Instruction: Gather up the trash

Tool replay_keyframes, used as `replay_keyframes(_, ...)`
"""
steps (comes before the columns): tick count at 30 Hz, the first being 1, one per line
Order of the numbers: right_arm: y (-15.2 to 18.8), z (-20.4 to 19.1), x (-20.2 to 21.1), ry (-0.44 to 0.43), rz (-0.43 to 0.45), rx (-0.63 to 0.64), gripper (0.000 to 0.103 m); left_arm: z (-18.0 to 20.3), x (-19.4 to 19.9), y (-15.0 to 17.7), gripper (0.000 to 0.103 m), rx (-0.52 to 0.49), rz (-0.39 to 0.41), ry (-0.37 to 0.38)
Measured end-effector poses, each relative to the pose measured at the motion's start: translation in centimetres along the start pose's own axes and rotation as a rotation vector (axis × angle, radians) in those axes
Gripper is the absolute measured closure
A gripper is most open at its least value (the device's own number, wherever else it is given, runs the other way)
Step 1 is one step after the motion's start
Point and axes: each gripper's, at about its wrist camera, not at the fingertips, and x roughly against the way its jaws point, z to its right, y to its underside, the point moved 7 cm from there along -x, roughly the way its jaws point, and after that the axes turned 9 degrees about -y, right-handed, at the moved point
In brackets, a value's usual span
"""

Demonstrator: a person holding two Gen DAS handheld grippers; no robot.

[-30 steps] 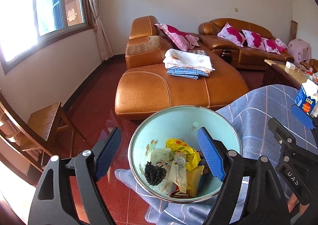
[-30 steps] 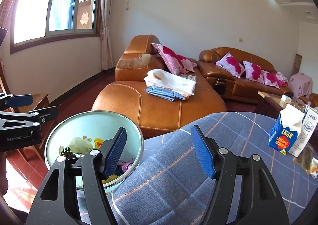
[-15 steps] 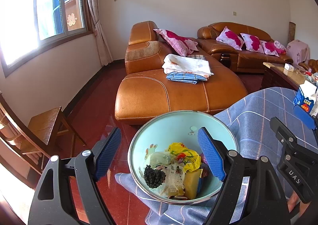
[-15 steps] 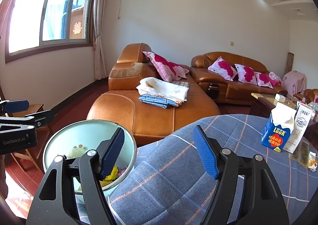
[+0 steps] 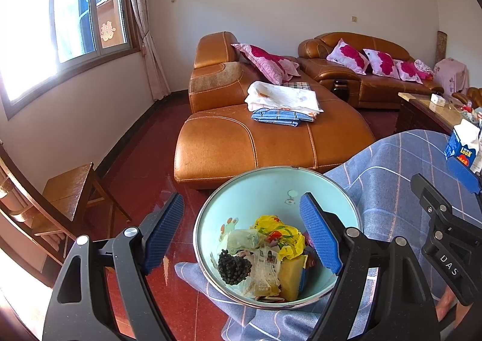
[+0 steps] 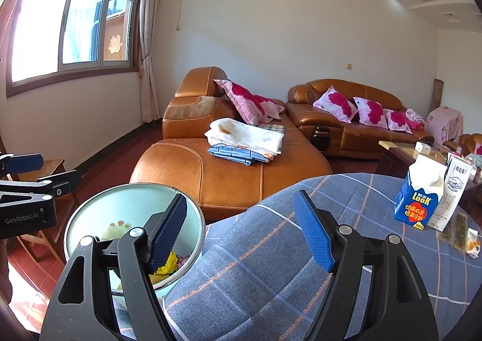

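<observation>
"LooK" is printed in yellow on the blue milk carton [image 6: 420,197], above a red heart bearing Chinese characters too small to be read. "GenRobot.AI" is marked in white on the black body of the left gripper [image 6: 28,217], and "DAS" is stamped on the black frame of the right gripper [image 5: 449,261]. A red double-happiness paper sign [image 6: 115,44] is pasted on the window pane.
</observation>
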Motion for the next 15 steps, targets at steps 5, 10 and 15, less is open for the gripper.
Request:
replay_keyframes(5, -0.09, 0.17, -0.04, 0.001, 0.001, -0.001, 0.029, -0.02, -0.01, 0.03, 0.025, -0.001, 0.0, 0.0)
replay_keyframes(10, -0.15, 0.18, 0.01, 0.004, 0.003, -0.004, 0.029, 0.01, -0.01, 0.04, 0.025, -0.003, 0.0, 0.0)
replay_keyframes(15, -0.13, 0.19, 0.01, 0.004, 0.003, -0.003, 0.029, 0.1, -0.14, 0.09, 0.025, -0.008, -0.003, 0.002)
